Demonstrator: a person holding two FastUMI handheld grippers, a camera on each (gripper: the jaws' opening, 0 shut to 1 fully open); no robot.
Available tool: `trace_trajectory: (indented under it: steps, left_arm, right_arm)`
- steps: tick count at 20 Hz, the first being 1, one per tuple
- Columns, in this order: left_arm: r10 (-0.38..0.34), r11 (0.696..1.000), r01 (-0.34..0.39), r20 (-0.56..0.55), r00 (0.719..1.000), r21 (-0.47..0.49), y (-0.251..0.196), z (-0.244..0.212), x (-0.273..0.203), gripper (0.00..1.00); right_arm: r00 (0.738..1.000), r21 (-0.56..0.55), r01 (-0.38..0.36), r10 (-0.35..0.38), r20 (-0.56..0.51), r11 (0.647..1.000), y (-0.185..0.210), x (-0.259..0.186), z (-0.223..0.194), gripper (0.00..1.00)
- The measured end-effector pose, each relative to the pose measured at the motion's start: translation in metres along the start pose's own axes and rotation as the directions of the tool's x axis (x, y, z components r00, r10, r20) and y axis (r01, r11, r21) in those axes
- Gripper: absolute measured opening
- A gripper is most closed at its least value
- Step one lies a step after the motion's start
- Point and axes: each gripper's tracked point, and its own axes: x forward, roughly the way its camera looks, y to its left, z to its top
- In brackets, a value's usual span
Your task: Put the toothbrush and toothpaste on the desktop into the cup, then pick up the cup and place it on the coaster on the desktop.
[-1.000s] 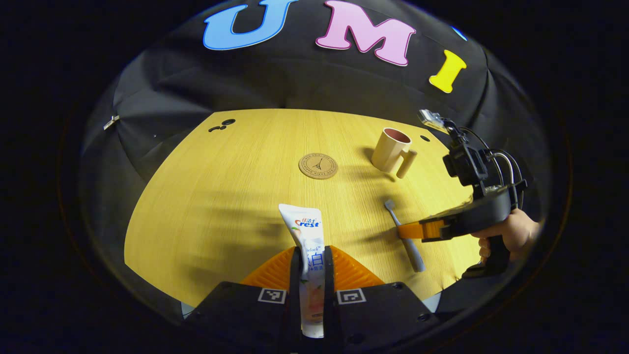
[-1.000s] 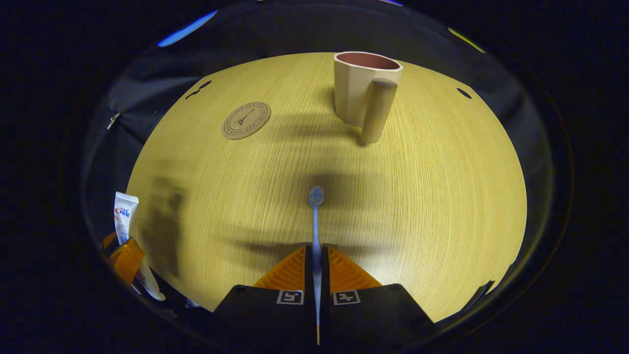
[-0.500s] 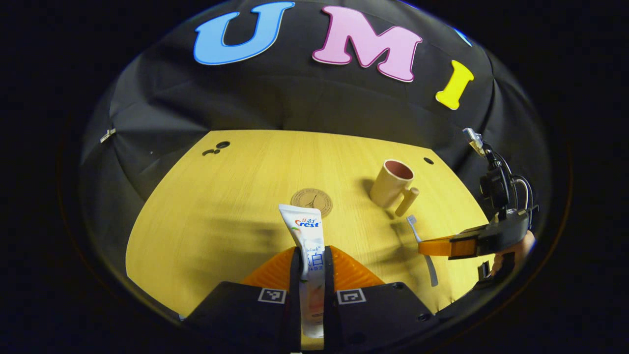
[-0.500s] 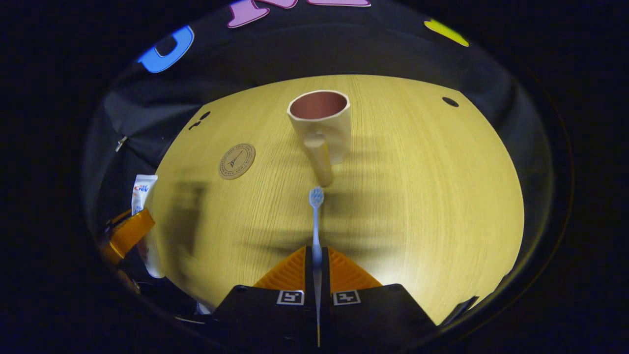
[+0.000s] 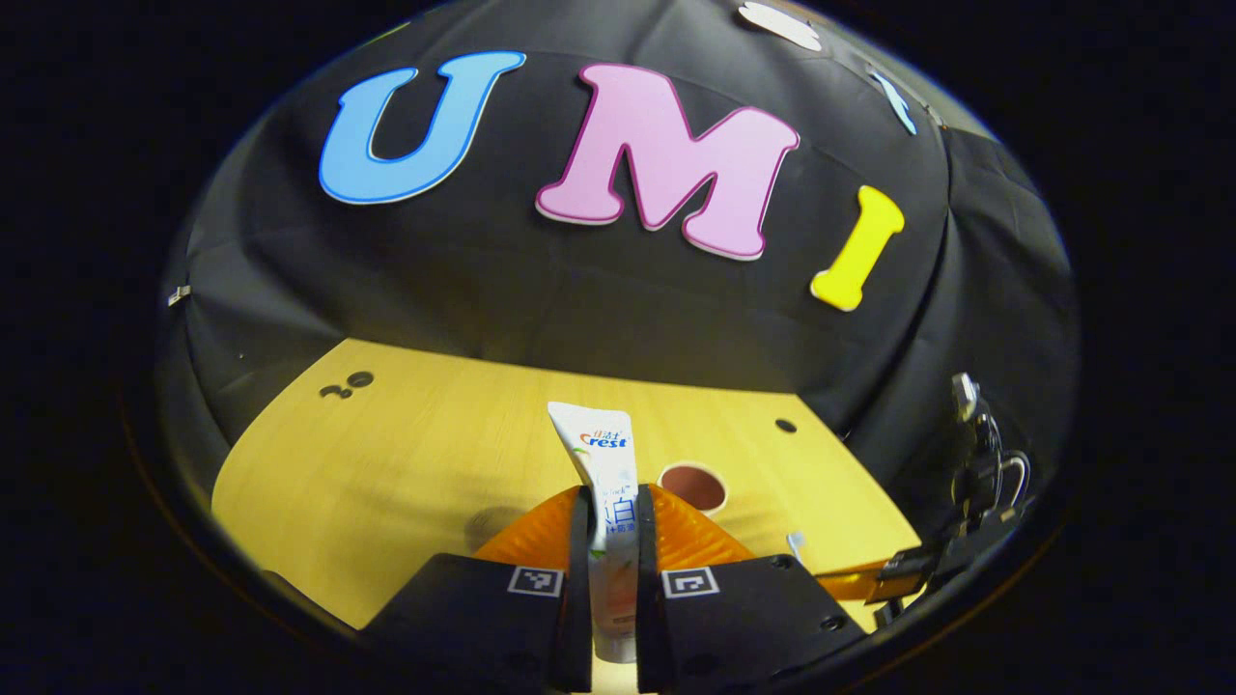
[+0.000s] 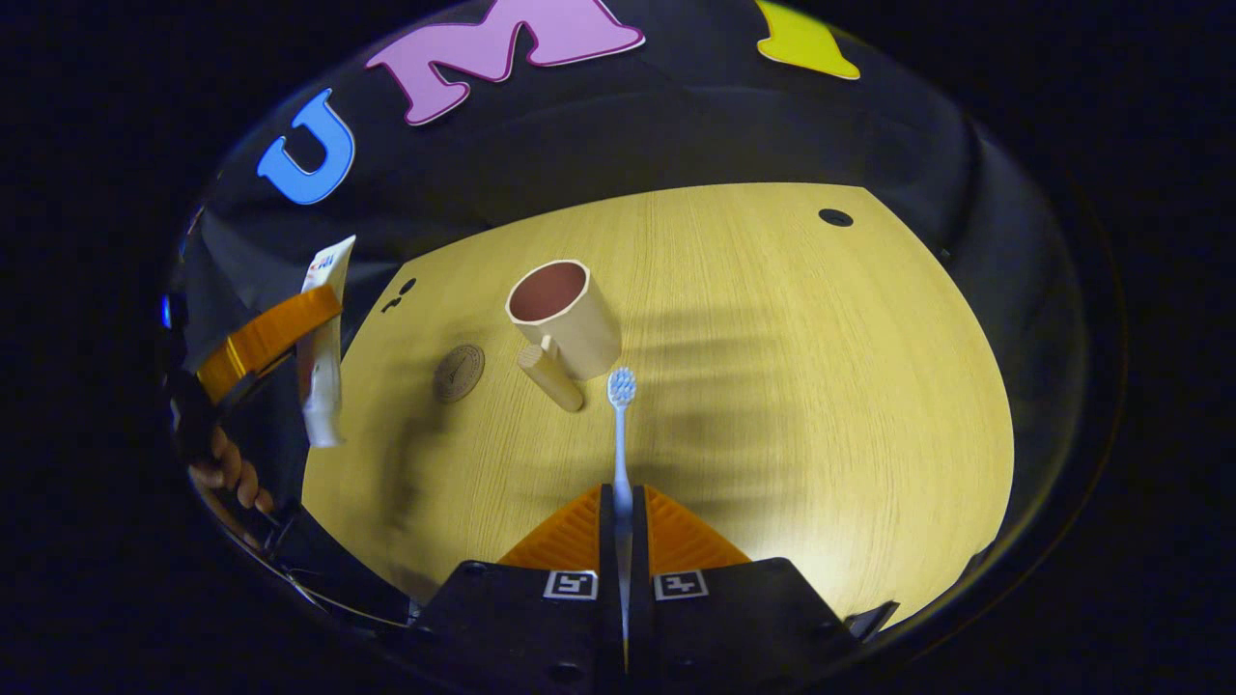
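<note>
1. The left gripper (image 5: 610,512) has its orange ribbed fingers clamped on the white printed toothpaste tube (image 5: 601,463), crimped end up at the frame's centre, likely so it can drop cap-first into the cup.
2. The right gripper (image 6: 621,512) has its fingers pressed together on the pale blue toothbrush (image 6: 620,434), bristles forward, aimed toward the cup.
3. The beige cup with a dark pink inside and peg handle (image 6: 565,319) stands upright on the yellow wood-grain bench (image 6: 821,386), centre-left in the right gripper view.
4. The round cork coaster (image 6: 458,373) lies just left of the cup, bare and dim in shadow.
5. In the left gripper view the fingers hide the cup's body and the tube's cap.
</note>
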Motion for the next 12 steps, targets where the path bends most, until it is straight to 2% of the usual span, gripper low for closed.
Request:
trace_trajectory:
  steps: [5, 8, 9, 10, 12]
  left_arm:
    - [-0.071, 0.997, 0.067, 0.09, 0.993, 0.049, -0.035, 0.038, 0.055, 0.23]
    - [-0.143, 0.987, 0.134, 0.105, 0.984, 0.09, -0.057, 0.034, 0.087, 0.23]
    - [-0.157, 0.984, 0.146, 0.108, 0.982, 0.098, -0.062, 0.032, 0.098, 0.18]
    - [-0.162, 0.983, 0.151, 0.112, 0.98, 0.104, -0.065, 0.031, 0.109, 0.23]
    - [-0.171, 0.981, 0.158, 0.115, 0.979, 0.11, -0.068, 0.025, 0.131, 0.23]
  right_arm:
    - [1.0, 0.048, -0.008, 0.009, -0.021, 0.999, -0.038, -0.004, -0.009, 0.07]
    - [0.999, 0.057, 0.014, -0.012, -0.037, 0.998, -0.063, -0.008, -0.014, 0.06]
    - [0.999, 0.066, 0.02, -0.017, -0.045, 0.998, -0.07, -0.009, -0.016, 0.06]
    - [0.998, 0.082, 0.023, -0.019, -0.054, 0.996, -0.075, -0.011, -0.017, 0.06]
    - [0.998, 0.118, 0.021, -0.014, -0.067, 0.993, -0.082, -0.01, -0.019, 0.07]
